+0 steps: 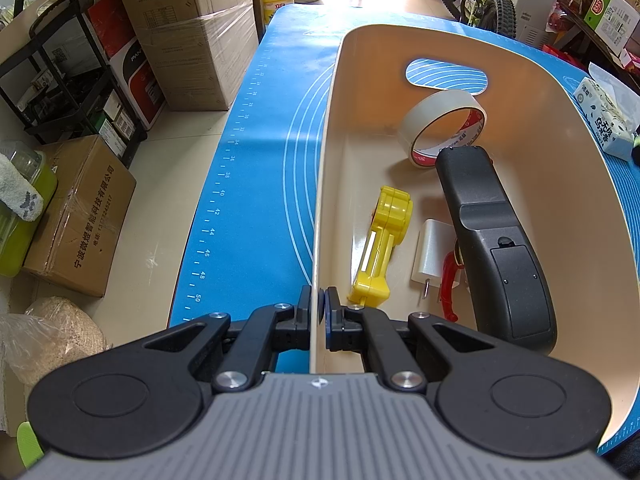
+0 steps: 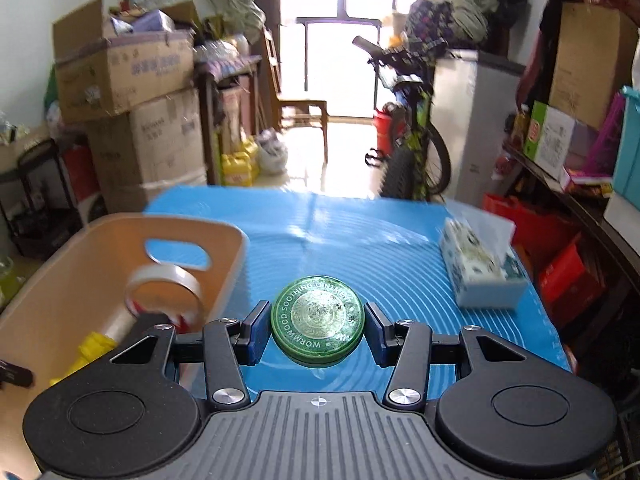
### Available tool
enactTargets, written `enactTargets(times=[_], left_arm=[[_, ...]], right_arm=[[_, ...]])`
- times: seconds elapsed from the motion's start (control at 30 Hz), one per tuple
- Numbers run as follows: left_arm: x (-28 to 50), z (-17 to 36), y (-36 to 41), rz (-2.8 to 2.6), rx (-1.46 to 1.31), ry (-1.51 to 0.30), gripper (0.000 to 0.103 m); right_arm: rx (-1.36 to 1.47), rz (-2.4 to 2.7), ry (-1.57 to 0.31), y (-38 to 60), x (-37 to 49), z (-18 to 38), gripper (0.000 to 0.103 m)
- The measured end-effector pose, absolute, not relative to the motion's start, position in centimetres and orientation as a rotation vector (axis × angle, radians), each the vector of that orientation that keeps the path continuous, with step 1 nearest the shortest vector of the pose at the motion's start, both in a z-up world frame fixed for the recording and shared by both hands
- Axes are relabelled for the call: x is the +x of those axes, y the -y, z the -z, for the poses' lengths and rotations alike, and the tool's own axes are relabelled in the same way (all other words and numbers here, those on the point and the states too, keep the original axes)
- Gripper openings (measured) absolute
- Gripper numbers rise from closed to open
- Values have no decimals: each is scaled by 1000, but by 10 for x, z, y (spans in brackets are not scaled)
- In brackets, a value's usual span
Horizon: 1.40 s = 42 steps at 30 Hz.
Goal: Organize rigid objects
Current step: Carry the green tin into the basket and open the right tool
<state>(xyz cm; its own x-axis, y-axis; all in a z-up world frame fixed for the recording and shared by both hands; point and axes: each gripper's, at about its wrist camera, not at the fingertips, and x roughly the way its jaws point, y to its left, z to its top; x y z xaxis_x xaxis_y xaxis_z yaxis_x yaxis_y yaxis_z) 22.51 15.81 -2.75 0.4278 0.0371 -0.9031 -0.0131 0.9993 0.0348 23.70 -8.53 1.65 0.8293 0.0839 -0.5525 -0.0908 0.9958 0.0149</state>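
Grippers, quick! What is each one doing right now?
Left gripper: shut on the beige bin's wall.
Right gripper: shut on the green ointment tin.

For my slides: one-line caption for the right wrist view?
Right gripper holds a green tin above the blue mat, beside the bin.

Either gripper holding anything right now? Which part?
Both. Left gripper pinches the beige bin by its near wall rim. Right gripper grips the green ointment tin across its round sides.
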Motion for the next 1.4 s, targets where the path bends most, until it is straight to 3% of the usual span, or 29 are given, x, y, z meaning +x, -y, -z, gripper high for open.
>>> enactTargets(times=[0.4, 0.97, 1.13, 1.2, 1.3, 1.33, 1.37, 1.4], left_arm=[[225, 27, -158, -31, 23, -1128, 7], [225, 28, -158, -33, 21, -1129, 7], [223, 26, -159, -37, 8, -1118, 7], [223, 25, -160, -41, 4, -1113, 8], [223, 24, -159, -40, 8, -1108, 17], [222, 23, -158, -40, 11, -1102, 39], [221, 21, -158, -47, 14, -1091, 53], [219, 18, -157, -57, 17, -1071, 73]], right_arm=[[-69, -230, -573, 17, 227, -29, 54], [-206, -282, -819, -37, 233, 18, 54], [-197, -278, -802, -30, 231, 13, 62], [-184, -280, -785, -26, 228, 8, 70], [-149, -269, -770, -19, 226, 1, 77], [-134, -263, -766, -16, 225, -2, 78], [-120, -256, -763, -12, 224, -4, 80], [-107, -255, -758, -9, 222, -7, 82]])
